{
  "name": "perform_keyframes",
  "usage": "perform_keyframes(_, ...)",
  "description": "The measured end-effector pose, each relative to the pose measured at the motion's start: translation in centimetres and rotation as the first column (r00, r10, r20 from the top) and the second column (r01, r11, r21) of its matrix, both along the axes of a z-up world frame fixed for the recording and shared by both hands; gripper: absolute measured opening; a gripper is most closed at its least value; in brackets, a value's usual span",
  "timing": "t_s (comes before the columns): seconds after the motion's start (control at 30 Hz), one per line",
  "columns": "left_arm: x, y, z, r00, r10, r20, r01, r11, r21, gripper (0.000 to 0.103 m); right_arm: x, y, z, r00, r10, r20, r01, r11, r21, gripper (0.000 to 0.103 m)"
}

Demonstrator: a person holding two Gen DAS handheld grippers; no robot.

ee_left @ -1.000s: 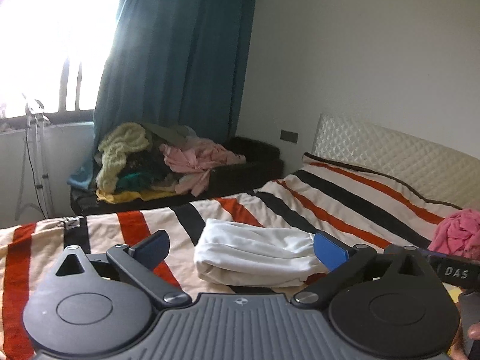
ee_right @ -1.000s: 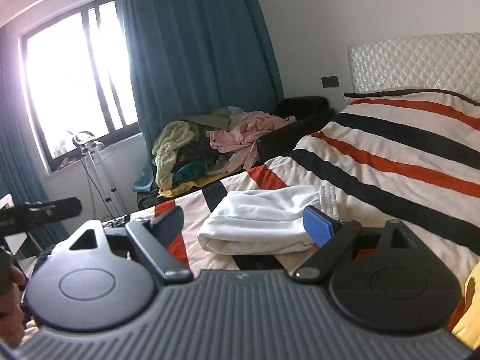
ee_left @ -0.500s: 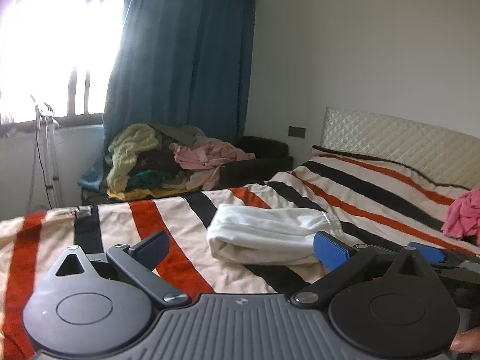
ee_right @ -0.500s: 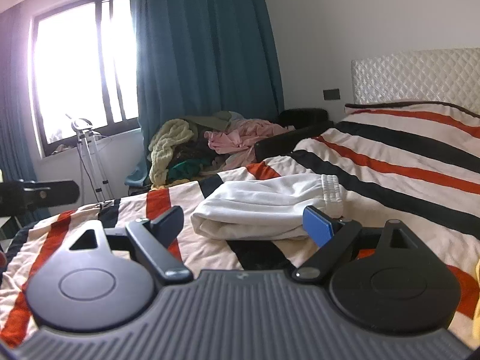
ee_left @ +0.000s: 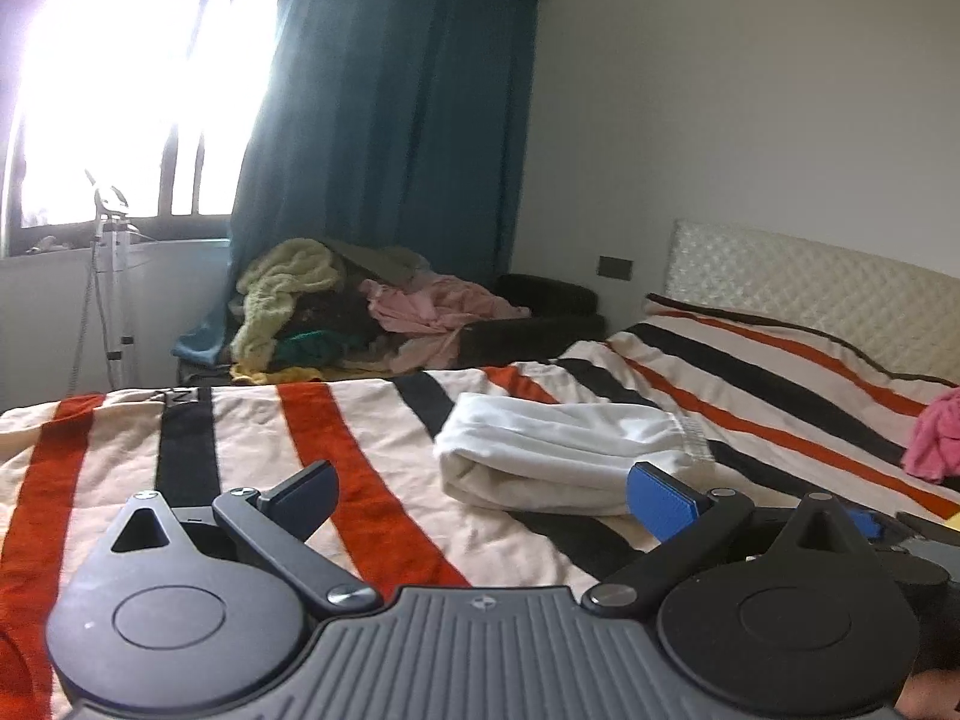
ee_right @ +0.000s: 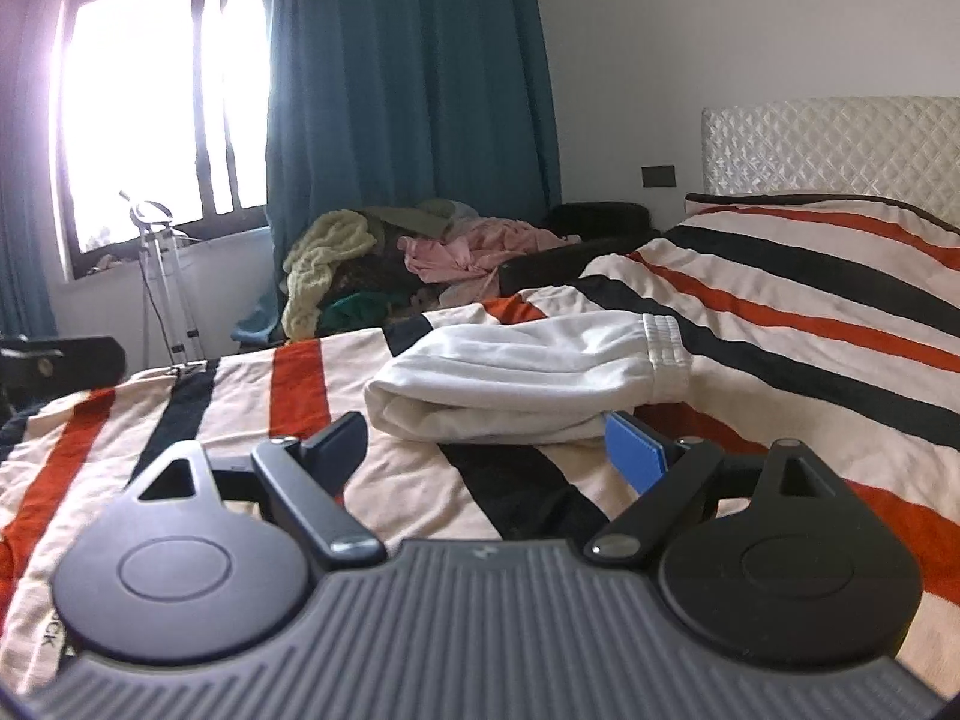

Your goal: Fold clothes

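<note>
Folded white garment [ee_right: 522, 381] on a striped bed [ee_right: 780, 276] — laid flat, apparently finished. Left hand-held gripper [ee_left: 483, 495] and right hand-held gripper [ee_right: 486, 450] hover just short of it — both wide, empty.

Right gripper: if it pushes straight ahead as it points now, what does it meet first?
Most likely the folded white garment on the striped bedspread. It lies just past the open right gripper, with its near edge by the blue pad. Depth is hard to judge in this fisheye view.
</note>
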State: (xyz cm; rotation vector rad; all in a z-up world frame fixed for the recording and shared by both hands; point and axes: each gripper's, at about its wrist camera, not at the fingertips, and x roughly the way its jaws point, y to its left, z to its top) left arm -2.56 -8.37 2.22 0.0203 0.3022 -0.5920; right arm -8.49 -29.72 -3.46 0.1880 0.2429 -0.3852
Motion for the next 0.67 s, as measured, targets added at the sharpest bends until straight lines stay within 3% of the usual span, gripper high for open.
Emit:
perform_keyframes(0.4,-0.03,-0.48,-0.66,1.000,0.014,0.015,-0.015,0.998,0.068,0.103,0.06,0.74,-0.24,1.000,-0.010,-0.020,0.010,1.000,-0.030,0.088)
perform_keyframes(0.67,-0.13,-0.16,-1.00,1.000,0.009,0.010,-0.009,0.997,0.072,0.103,0.06,0.74,-0.25,0.999,-0.019,-0.027,0.018,0.999,-0.030,0.088)
